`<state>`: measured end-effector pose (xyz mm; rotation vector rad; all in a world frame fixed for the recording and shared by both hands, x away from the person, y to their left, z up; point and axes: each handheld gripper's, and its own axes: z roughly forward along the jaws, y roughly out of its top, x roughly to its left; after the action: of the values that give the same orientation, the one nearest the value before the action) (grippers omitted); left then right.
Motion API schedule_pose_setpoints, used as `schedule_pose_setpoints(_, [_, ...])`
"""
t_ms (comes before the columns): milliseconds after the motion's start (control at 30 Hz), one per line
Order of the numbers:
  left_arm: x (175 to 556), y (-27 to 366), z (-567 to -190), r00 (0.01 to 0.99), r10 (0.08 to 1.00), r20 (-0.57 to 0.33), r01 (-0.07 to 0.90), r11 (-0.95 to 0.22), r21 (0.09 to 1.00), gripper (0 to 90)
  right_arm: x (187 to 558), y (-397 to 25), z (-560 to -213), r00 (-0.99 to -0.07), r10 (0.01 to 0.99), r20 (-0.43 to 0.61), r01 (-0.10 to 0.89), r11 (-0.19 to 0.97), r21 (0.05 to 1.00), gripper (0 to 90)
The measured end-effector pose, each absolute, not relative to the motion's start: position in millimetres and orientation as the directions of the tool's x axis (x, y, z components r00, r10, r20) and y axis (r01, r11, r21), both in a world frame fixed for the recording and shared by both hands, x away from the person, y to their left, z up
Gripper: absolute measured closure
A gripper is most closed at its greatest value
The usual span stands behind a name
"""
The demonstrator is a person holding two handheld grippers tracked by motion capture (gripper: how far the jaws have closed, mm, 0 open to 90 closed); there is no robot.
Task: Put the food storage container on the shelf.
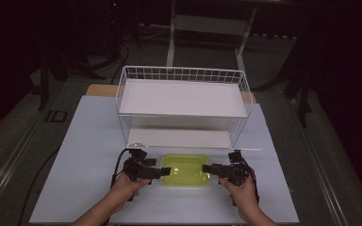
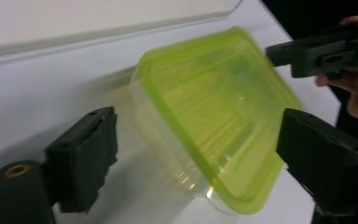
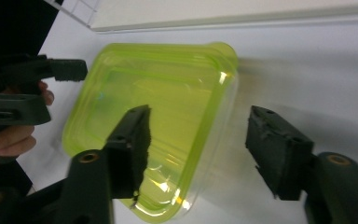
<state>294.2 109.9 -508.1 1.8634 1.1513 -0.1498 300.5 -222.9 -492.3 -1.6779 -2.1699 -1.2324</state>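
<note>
Plainly the main risk lies with the wire shelf rack (image 1: 184, 106), the biggest thing on the worktop (image 1: 85, 155), standing at the far middle with two white shelf boards. Its lower shelf opening sits just beyond the container, so a lift that rises too little, or tilts, could catch the rack's front wire or the edge of the lower board.

Next, the green-lidded clear container (image 1: 185, 170) rests on the worktop at near centre, between the two grippers. It looks light and smooth-sided, so I judge an uneven squeeze from one side could skid it across the sheet or twist it, and a hard pinch might buckle the thin wall or pop the lid.

Each gripper stands wide apart and holds nothing. The left gripper (image 1: 164, 172) reaches the container's left end, and in its own view the jaws straddle a corner, one pad clear of the wall. The right gripper (image 1: 206, 168) meets the right end likewise; a corner bite there seems prone to slip.

As for the surface, a pale, matt sheet covers the worktop, with a wooden edge showing at the far corners. Beyond it the room is dark: grey floor, trailing cables, stand legs, and a pale frame at the far side.
</note>
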Motion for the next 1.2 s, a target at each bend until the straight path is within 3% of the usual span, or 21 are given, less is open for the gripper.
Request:
schedule_pose_setpoints(33, [294.3,109.7,-510.0,0.541,0.684,-0.490,0.763,-0.154,0.627,20.2,300.7,-223.2,-493.7,-0.365,0.744,0.560,0.863,0.045,0.502,47.0])
schedule_pose_setpoints(67, [294.5,109.5,-510.8,0.531,0.702,-0.475,0.767,-0.159,0.622,37.2,300.4,-223.0,-495.7,-0.356,0.753,0.553,0.866,0.044,0.498,51.5])
schedule_pose_setpoints(133, [296.4,113.0,-513.9,0.516,0.692,-0.505,0.783,-0.141,0.606,48.0,301.1,-222.8,-497.0,-0.343,0.755,0.560,0.876,0.042,0.480,52.7])
schedule_pose_setpoints(300, [300.5,114.3,-514.3,0.482,0.653,-0.585,0.826,-0.116,0.552,64.4,302.4,-221.3,-499.3,-0.331,0.766,0.551,0.884,0.048,0.465,60.5])
schedule_pose_setpoints(500, [301.0,111.6,-513.6,0.454,0.662,-0.596,0.842,-0.102,0.529,67.6,301.5,-217.0,-499.2,-0.336,0.769,0.544,0.887,0.064,0.458,71.9])
schedule_pose_setpoints(1200, [285.2,106.3,-501.1,0.439,0.692,-0.574,0.842,-0.093,0.532,76.2,292.1,-213.5,-488.6,-0.344,0.781,0.522,0.875,0.065,0.479,78.0])
